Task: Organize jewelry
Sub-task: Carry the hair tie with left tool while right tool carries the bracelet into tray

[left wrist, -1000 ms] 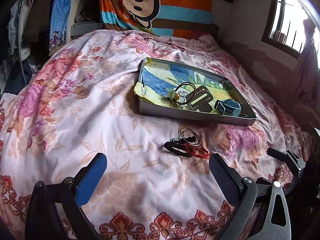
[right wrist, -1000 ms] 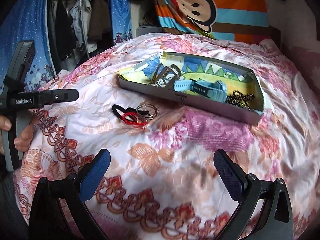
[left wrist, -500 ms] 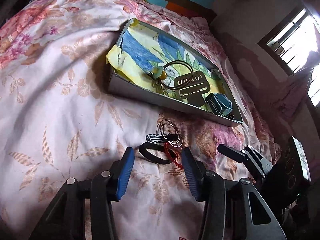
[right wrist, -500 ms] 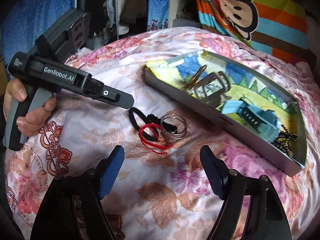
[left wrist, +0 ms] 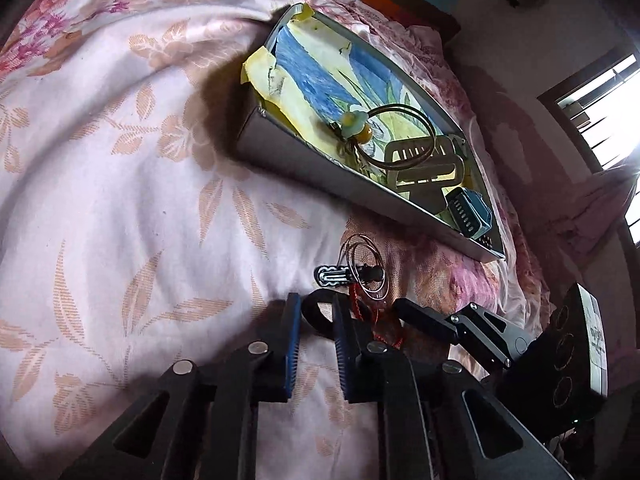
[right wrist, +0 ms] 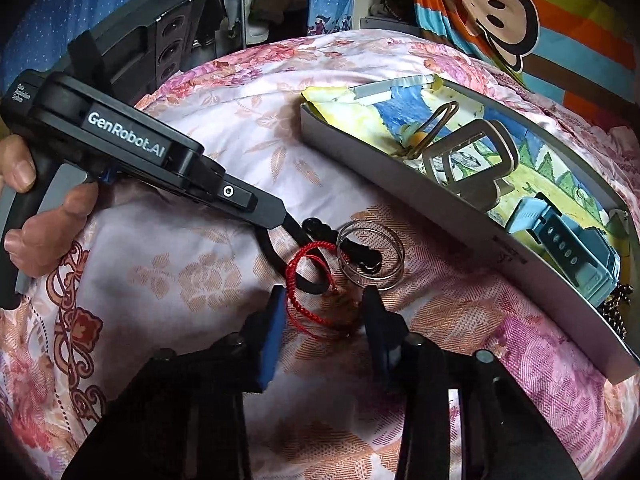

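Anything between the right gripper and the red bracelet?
Nothing visible. The right gripper is open around the red bracelet; a black band tangles with it, under the left gripper.

Spread with a pink floral quilted bedcover [right wrist: 224, 276], carrying a shallow grey metal tray [right wrist: 452, 224] lined with a painted paper, and close beside its near wall a small cluster: black band [right wrist: 308, 284], red braided cord bracelet [right wrist: 298, 292], thin silver wire bangles [right wrist: 374, 254].
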